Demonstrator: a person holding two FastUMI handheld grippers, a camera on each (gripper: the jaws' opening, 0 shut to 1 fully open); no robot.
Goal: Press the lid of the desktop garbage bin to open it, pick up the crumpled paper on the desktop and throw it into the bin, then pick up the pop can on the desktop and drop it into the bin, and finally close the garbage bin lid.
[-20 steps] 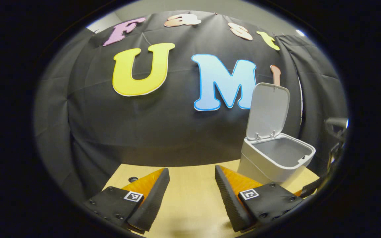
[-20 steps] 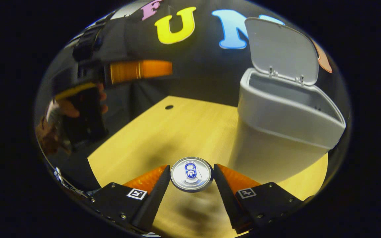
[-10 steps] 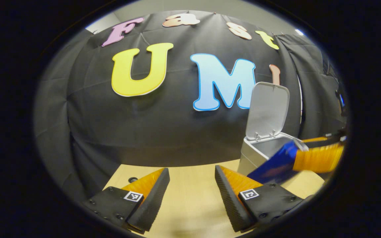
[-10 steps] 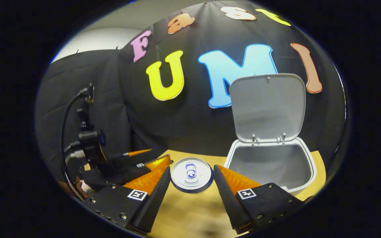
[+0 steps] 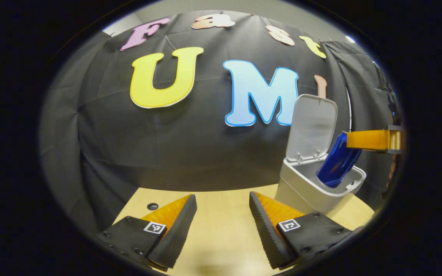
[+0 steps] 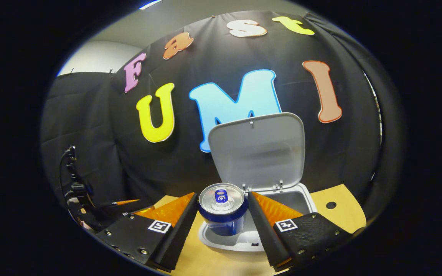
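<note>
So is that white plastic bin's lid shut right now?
No, the white plastic bin's lid stands raised behind the opening, above the blue can.

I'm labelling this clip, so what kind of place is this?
Probably a staged recording booth: black cloth wall behind a light wooden desktop, where a white bin stands lid-open and the right gripper holds a pop can above it.
</note>
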